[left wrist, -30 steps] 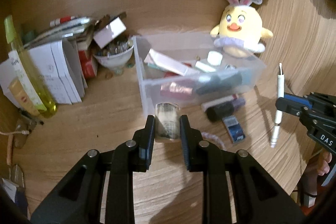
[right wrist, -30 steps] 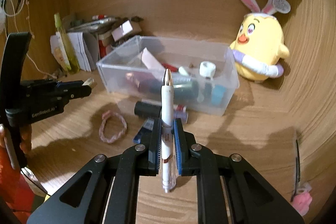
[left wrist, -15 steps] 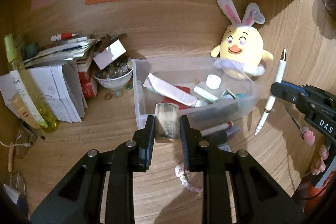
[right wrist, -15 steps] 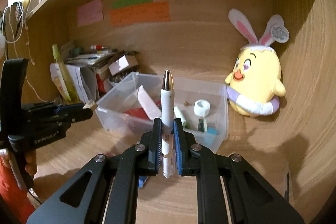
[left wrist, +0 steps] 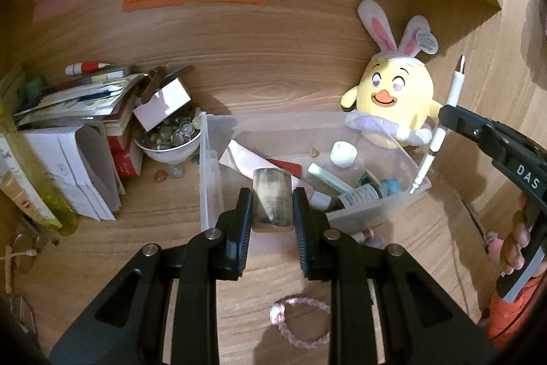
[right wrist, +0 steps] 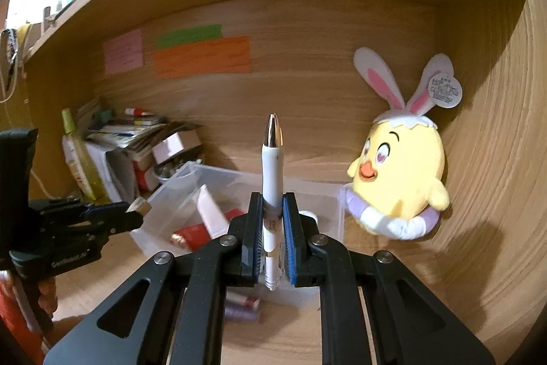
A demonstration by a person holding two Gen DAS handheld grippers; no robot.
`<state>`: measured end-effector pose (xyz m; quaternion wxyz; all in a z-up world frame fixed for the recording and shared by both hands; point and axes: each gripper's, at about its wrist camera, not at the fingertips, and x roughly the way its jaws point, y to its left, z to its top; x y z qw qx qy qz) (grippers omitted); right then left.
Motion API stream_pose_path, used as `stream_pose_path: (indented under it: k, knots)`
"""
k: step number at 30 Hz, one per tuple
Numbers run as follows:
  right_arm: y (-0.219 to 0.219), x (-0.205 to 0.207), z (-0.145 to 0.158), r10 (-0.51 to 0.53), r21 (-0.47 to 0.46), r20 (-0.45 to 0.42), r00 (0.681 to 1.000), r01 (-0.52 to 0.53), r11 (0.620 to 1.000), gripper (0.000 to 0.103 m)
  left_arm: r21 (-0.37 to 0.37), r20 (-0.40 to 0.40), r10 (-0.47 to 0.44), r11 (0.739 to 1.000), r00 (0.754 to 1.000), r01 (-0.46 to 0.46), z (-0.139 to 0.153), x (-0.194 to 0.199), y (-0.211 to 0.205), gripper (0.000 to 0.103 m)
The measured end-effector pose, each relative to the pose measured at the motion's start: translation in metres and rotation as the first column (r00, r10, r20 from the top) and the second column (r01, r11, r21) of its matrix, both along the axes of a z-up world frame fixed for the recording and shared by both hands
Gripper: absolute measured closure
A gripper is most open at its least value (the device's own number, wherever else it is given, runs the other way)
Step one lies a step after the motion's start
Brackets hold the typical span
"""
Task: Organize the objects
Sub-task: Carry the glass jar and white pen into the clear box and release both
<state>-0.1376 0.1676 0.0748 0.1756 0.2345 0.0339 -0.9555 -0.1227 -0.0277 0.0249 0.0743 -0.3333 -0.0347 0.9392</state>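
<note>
My left gripper [left wrist: 272, 211] is shut on a small brownish rectangular block [left wrist: 272, 199] and holds it over the near left part of the clear plastic bin [left wrist: 208, 166]. My right gripper [right wrist: 272, 224] is shut on a white pen [right wrist: 271, 180] with a silver tip, held upright above the bin's near side [right wrist: 338, 211]. The pen also shows in the left wrist view [left wrist: 441, 129] over the bin's right end. The bin holds several small items: a white tube [left wrist: 239, 156], a white cap [left wrist: 343, 153], a pale green stick [left wrist: 330, 178].
A yellow bunny-eared plush [left wrist: 393, 101] sits behind the bin at the right. A bowl of glass marbles [left wrist: 169, 139], a white box, stacked papers [left wrist: 71, 166] and a yellow-green bottle [left wrist: 37, 183] crowd the left. A pink braided band [left wrist: 301, 320] and small tubes [right wrist: 242, 305] lie on the desk in front of the bin.
Both grippers have risen and moved forward over the bin. The block now hangs over the bin's near left part, and the pen has lifted from desk level to above the bin.
</note>
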Motion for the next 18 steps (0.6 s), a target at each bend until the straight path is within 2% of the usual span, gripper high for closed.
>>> stream_pose_path:
  k: [4,12,18]
  knots:
    - [0.0,-0.014,-0.001,-0.006,0.017,0.002,1.0,0.006,1.0,0.093,0.005,0.014,0.005,1.0,1.0,-0.005,-0.001,-0.014,0.0,0.08]
    - [-0.009,-0.039,-0.018,-0.047,0.119,0.024,0.999,0.044,0.992,0.093,-0.013,0.066,0.001,1.0,0.998,0.0,-0.016,-0.044,0.004,0.08]
    - [-0.024,-0.053,-0.039,-0.018,0.173,0.059,0.998,0.008,0.985,0.093,-0.019,0.14,0.024,1.0,0.99,-0.021,-0.034,-0.069,0.005,0.08]
